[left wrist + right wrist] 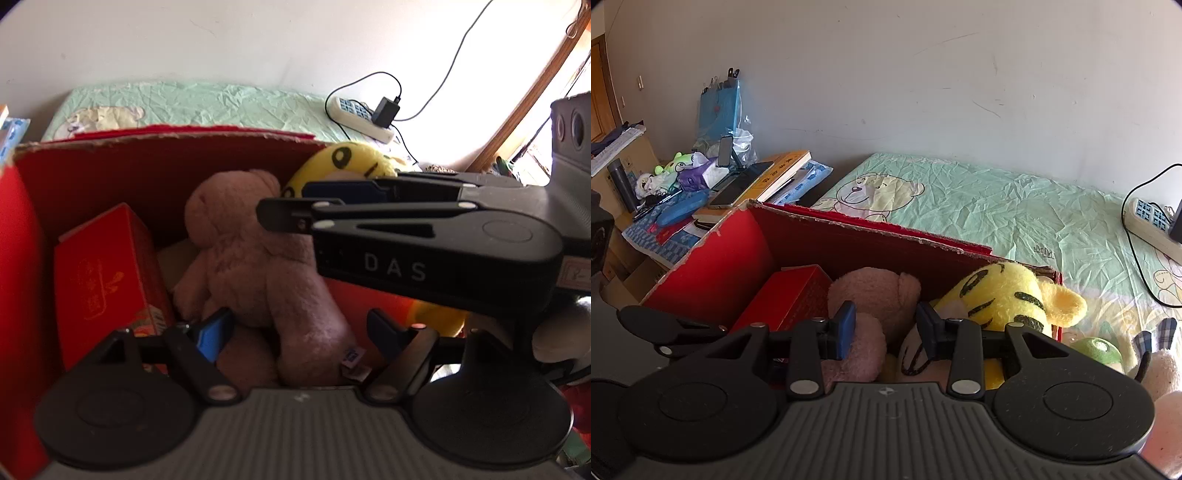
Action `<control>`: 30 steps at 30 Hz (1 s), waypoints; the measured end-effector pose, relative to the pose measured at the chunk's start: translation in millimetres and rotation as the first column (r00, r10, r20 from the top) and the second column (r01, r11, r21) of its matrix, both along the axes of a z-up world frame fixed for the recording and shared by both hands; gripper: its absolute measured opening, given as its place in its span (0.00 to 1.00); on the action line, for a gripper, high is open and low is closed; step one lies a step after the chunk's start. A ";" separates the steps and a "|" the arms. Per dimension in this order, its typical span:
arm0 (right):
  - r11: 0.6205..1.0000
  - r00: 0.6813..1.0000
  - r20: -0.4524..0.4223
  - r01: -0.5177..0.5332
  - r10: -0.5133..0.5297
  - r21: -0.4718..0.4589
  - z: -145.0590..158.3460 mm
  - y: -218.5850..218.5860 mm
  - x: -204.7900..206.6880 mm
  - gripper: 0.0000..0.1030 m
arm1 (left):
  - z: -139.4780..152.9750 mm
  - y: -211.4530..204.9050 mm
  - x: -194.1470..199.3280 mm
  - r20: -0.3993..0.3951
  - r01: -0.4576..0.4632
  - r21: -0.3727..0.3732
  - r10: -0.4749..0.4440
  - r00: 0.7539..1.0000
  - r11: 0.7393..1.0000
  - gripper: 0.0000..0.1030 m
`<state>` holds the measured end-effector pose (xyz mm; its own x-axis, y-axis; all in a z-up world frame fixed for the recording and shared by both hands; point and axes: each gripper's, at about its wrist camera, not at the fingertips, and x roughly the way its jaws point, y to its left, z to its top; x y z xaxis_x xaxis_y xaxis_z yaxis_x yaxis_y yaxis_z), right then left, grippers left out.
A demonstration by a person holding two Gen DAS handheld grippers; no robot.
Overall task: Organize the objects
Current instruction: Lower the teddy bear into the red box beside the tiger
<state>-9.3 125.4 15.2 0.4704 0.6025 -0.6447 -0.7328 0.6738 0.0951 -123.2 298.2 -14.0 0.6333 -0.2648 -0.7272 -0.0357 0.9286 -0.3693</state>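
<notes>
Between our left gripper's (301, 330) spread fingers lies the pink plush bear (255, 266), inside the red cardboard box (92, 173). The pads stand clear of its fur on both sides, so we read that gripper as released, with nothing held.

Our worry is a snag. The bear's leg still sits in the gap, and pulling back at a slant could hook it and drag it up over the box edge. The right gripper (886, 332) crosses close above the left (both crowd one corner of the box), so a careless withdrawal could knock the two tools together.

Ahead of the right gripper, the bear lies just past its left pad and the yellow tiger plush (1004, 295) just past its right pad. Its jaws are part-open, and we cannot tell whether the pads touch either toy. The tiger leans against the box's far corner with its head above the rim; a nudge could tip it out onto the green sheet (1015, 206).

A smaller red box (107, 280) stands just left of the bear.
</notes>
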 end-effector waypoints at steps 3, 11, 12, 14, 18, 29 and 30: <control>1.000 1.000 0.003 -0.002 0.002 0.005 -0.4 -2.3 -0.4 0.37 | -1.2 -0.7 3.4 0.001 0.006 0.003 -0.006 1.000 1.000 0.78; 0.999 1.000 -0.012 0.020 -0.020 0.043 0.5 -6.3 -3.8 0.36 | -2.0 -4.1 10.3 -0.011 0.012 0.017 -0.012 1.000 1.000 0.81; 0.999 1.000 -0.012 0.023 -0.022 0.048 0.2 -7.3 -4.3 0.36 | -1.7 -4.8 10.7 -0.013 0.012 0.020 -0.012 1.000 1.000 0.81; 0.998 1.000 -0.009 0.027 -0.026 0.054 -0.3 -8.4 -5.9 0.36 | -1.0 -6.0 11.3 -0.016 0.011 0.026 -0.011 1.000 1.000 0.82; 0.997 0.999 -0.018 0.039 -0.038 0.073 0.3 -11.4 -8.3 0.37 | 0.8 -9.1 11.5 -0.021 0.008 0.043 -0.007 1.000 0.999 0.83; 0.990 0.997 -0.044 0.062 -0.057 0.128 3.2 -23.0 -15.7 0.37 | 6.9 -17.8 11.9 -0.032 -0.018 0.103 0.021 0.999 0.995 0.87; 0.990 0.997 -0.043 0.063 -0.058 0.129 3.7 -23.8 -16.9 0.37 | 8.2 -18.5 11.9 -0.033 -0.021 0.109 0.025 0.999 0.994 0.87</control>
